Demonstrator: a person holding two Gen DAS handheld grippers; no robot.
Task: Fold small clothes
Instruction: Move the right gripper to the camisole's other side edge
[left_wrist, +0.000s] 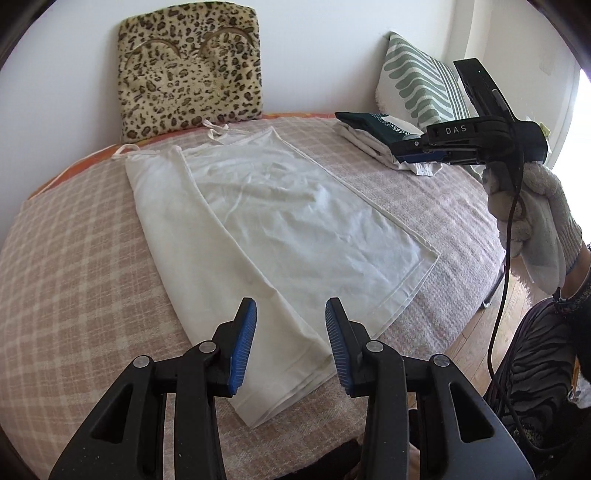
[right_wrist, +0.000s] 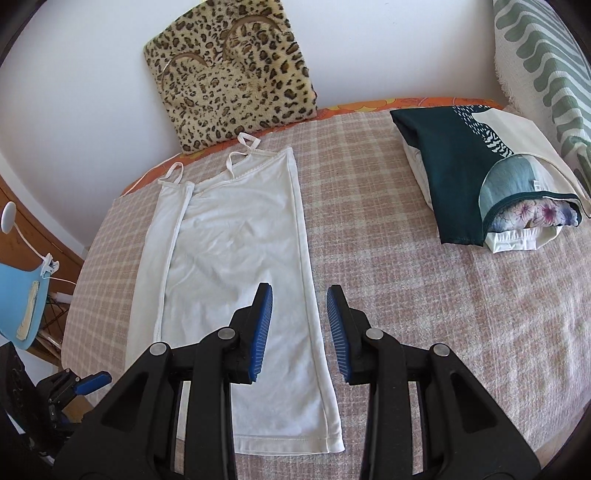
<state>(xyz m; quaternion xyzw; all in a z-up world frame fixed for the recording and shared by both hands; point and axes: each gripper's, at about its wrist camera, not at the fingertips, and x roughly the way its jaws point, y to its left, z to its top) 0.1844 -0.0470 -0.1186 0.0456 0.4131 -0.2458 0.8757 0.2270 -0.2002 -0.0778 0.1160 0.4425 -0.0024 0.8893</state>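
Observation:
A white strappy top (left_wrist: 280, 229) lies flat on the checked bed cover (left_wrist: 74, 266), folded lengthwise with its left side turned over; the straps point to the wall. It also shows in the right wrist view (right_wrist: 236, 251). My left gripper (left_wrist: 291, 343) is open and empty above the top's hem end. My right gripper (right_wrist: 299, 328) is open and empty above the top's right edge near the hem. In the left wrist view the right gripper (left_wrist: 417, 153) is held up at the right by a gloved hand.
A pile of folded clothes (right_wrist: 480, 173), dark green on top, lies at the bed's back right. A leopard cushion (right_wrist: 232, 74) leans on the wall. A green striped pillow (left_wrist: 421, 85) stands at the right. A wooden cabinet (right_wrist: 33, 229) stands left of the bed.

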